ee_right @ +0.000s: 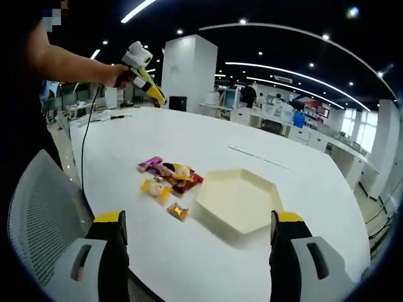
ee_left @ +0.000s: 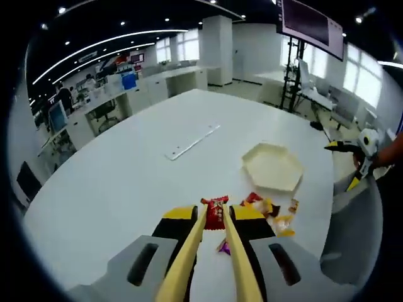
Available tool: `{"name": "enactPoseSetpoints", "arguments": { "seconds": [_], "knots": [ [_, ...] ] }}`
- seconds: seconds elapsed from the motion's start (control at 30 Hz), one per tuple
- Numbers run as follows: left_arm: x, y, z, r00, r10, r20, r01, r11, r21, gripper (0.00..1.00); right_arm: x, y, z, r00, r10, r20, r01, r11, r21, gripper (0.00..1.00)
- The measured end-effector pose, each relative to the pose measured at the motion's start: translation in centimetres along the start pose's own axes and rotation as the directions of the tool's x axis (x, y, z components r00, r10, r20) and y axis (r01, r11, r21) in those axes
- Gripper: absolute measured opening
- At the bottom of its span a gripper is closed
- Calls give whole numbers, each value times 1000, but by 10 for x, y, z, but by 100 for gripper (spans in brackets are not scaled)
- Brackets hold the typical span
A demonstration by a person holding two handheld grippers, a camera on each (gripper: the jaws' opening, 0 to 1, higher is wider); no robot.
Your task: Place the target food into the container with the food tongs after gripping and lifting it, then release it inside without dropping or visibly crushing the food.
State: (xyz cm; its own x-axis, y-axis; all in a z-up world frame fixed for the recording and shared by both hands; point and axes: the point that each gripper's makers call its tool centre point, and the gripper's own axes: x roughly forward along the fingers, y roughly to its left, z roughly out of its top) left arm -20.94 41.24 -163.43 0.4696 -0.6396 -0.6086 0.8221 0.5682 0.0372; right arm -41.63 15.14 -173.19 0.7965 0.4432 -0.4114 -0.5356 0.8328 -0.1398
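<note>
— On the white table (ee_left: 126, 182): what lies where?
— Wrapped snacks (ee_right: 167, 176) sit piled just beside the empty hexagonal tray (ee_right: 239, 200); a red packet (ee_left: 215, 211) lies beyond the left gripper's (ee_left: 214, 229) tips.
— And the jaws?
— Left tongs nearly together, holding nothing; right gripper (ee_right: 198, 236) wide apart above the table edge.

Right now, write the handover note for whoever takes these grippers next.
Left gripper: shut on the food tongs, held above the table. A red packet sits at the tong tips, apparently gripped.
Right gripper: open, empty, facing the tray.
Hexagonal tray: empty, on the white table; the other snacks lie beside it.
Done: probably the grip.
Left: carry the packet over the tray and release it gently inside.
</note>
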Motion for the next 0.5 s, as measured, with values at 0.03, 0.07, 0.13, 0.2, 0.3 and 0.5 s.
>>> {"name": "enactPoseSetpoints", "arguments": {
  "seconds": [0.03, 0.07, 0.13, 0.2, 0.3, 0.5],
  "knots": [
    [0, -2, 0, 1000, -10, -6, 10, 1000, 10, 16, 0, -1, 0, 1000, -3, 3, 3, 1000, 1, 93],
    [1, -2, -1, 1000, -13, -9, 13, 1000, 20, 16, -1, -1, 1, 1000, -7, 5, 7, 1000, 4, 93],
    [3, 0, -2, 1000, -13, -20, 14, 999, 29, 16, -2, -3, 1, 1000, -17, 9, 17, 1000, 6, 93],
    [5, 0, -1, 1000, -20, -15, 21, 1000, 21, 16, -2, -4, 2, 1000, -24, 10, 24, 1000, 6, 92],
    [10, -3, 4, 1000, -26, -9, 27, 999, 20, 16, -3, -5, 1, 1000, -30, 8, 30, 1000, 10, 92],
    [25, -20, 19, 996, -89, -17, 90, 992, 85, 16, -2, -4, 0, 1000, -30, 4, 30, 999, 14, 92]
  ]
}}
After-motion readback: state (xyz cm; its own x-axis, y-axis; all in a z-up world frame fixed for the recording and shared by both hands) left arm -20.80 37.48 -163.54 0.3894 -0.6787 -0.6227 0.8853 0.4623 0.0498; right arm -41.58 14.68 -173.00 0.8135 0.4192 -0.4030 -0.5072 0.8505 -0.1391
